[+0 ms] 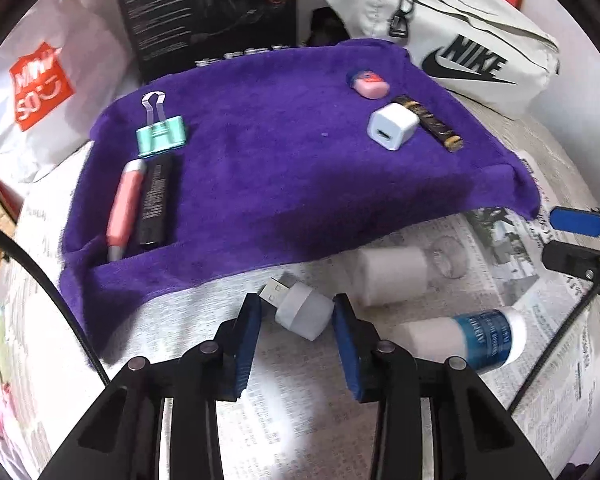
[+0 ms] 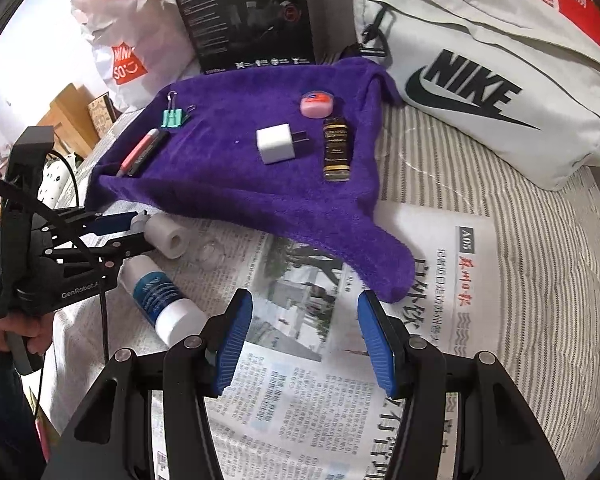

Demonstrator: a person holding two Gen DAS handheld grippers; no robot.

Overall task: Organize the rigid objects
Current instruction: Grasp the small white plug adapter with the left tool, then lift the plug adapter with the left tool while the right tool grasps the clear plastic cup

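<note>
The little white USB plug [image 1: 300,308] sits on the newspaper [image 1: 300,432] just off the purple towel [image 1: 280,184], and the left hand-held gripper [image 1: 296,344] is clamped on its body, probably to move it onto the towel with the others. The right hand-held gripper [image 2: 304,344] hangs apart over newspaper, holding nothing.

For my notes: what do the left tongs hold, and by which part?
The left tongs grip the small white USB plug by its white body; its metal connector sticks out free.
</note>
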